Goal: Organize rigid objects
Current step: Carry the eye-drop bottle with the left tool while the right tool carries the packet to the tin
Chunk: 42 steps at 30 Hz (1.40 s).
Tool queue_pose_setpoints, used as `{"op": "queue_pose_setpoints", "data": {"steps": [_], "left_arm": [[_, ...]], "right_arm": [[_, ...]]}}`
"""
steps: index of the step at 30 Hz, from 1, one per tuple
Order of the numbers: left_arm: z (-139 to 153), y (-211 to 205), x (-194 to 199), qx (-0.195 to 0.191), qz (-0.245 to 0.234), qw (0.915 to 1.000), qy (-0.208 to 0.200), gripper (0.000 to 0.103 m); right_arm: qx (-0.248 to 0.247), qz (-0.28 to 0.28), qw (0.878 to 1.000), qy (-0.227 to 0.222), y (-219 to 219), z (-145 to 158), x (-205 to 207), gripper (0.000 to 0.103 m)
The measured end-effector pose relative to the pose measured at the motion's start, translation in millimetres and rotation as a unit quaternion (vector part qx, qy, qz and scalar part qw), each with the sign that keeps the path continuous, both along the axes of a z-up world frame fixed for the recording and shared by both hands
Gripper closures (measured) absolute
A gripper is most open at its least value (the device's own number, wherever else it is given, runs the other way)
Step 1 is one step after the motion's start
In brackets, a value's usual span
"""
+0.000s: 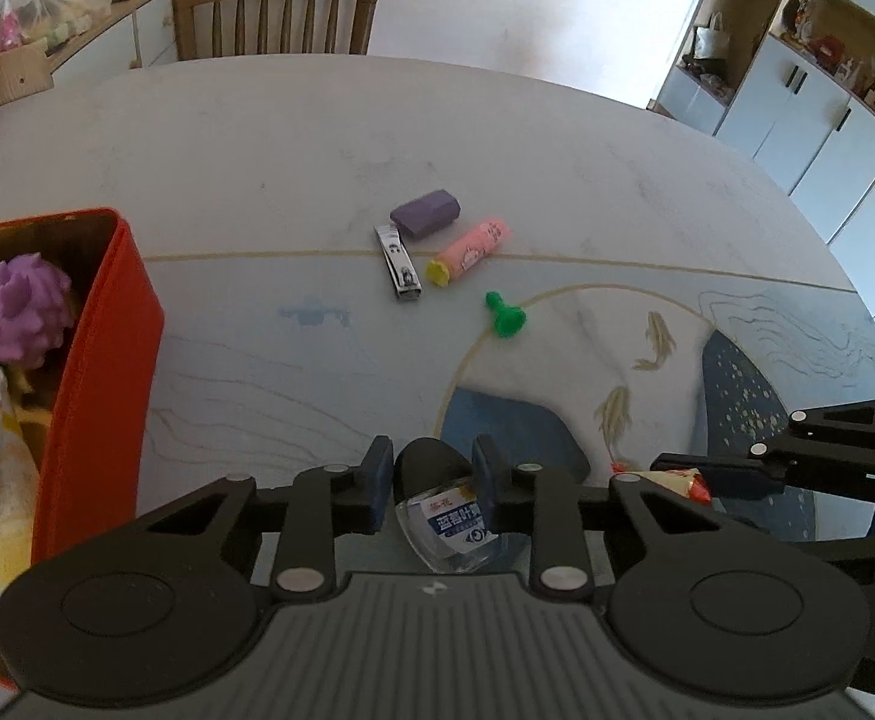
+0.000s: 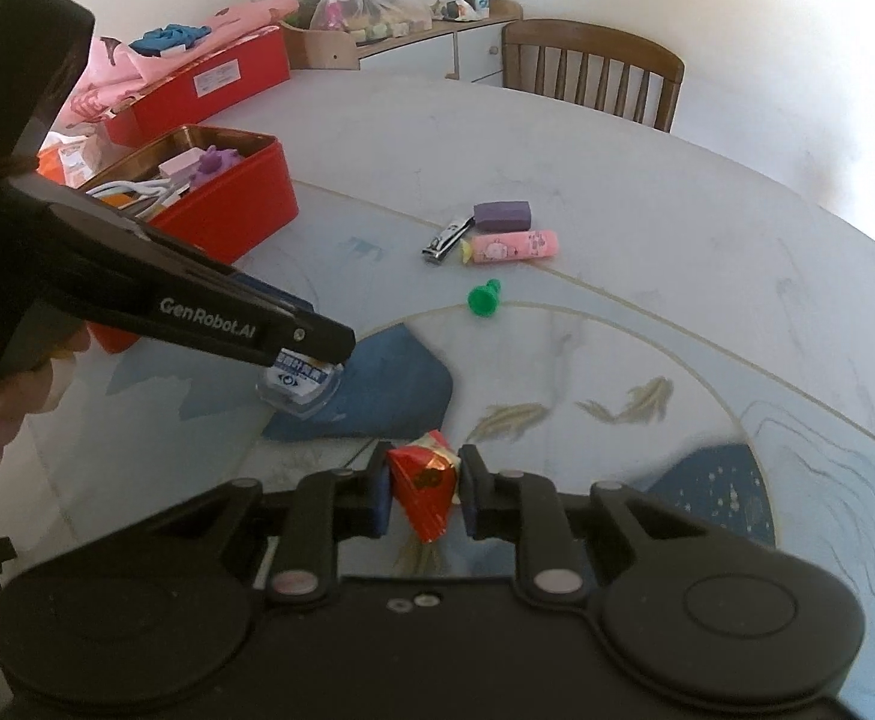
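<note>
My left gripper (image 1: 431, 480) is shut on a small clear bottle (image 1: 455, 528) with a black cap and a blue label; the bottle (image 2: 299, 384) also shows under that gripper (image 2: 317, 360) in the right wrist view. My right gripper (image 2: 422, 489) is shut on a red foil-wrapped packet (image 2: 425, 486), whose tip (image 1: 686, 480) shows at the right gripper (image 1: 707, 480) in the left wrist view. On the table lie a nail clipper (image 1: 398, 264), a purple block (image 1: 425, 211), a pink tube (image 1: 473, 249) and a green peg (image 1: 505, 315). An open red tin (image 1: 101, 372) stands at the left.
The red tin (image 2: 221, 192) holds a purple toy (image 1: 26, 312), cables and small boxes. A second red box (image 2: 209, 90) with pink cloth lies behind it. A wooden chair (image 1: 275, 15) stands at the table's far edge. Cabinets (image 1: 821, 108) line the right wall.
</note>
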<state>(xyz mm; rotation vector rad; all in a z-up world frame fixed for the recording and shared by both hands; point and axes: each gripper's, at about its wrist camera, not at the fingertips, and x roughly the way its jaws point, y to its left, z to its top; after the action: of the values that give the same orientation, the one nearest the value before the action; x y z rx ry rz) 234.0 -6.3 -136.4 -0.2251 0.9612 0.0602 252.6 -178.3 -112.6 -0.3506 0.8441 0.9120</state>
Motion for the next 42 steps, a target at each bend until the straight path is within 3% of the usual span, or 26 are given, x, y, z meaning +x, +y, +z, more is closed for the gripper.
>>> {"op": "queue_pose_setpoints", "data": {"steps": [3,4,16,21,27,42], "left_arm": [[-0.3,-4.5,-7.4,-0.001,0.004,1.0000,-0.003,0.039],[-0.8,-7.3,-9.5,0.006,0.004,1.0000,-0.005,0.038],[-12.0,-28.7,-9.9,0.046,0.015,0.9988,0.000,0.040],[-10.9,-33.4,-10.0,0.065,0.011,0.9978,-0.003,0.062],[-8.9,-29.4,-13.5,0.063,0.020,0.9978,-0.002,0.063],[53.8,-2.1,-44.0,0.034,0.027,0.9975,-0.056,0.063]], "right_arm": [[0.005,-0.004,1.000,0.001,-4.6,2.2,-4.5,0.082],[0.006,-0.004,1.000,0.002,-5.7,2.8,-5.5,0.082],[0.002,-0.007,1.000,0.000,-16.6,4.9,-16.2,0.082],[0.001,-0.007,1.000,-0.002,-20.6,5.0,-19.5,0.082],[0.002,-0.010,1.000,-0.006,-22.7,8.8,-20.9,0.082],[0.033,-0.003,0.998,-0.045,-7.1,64.8,-33.0,0.082]]}}
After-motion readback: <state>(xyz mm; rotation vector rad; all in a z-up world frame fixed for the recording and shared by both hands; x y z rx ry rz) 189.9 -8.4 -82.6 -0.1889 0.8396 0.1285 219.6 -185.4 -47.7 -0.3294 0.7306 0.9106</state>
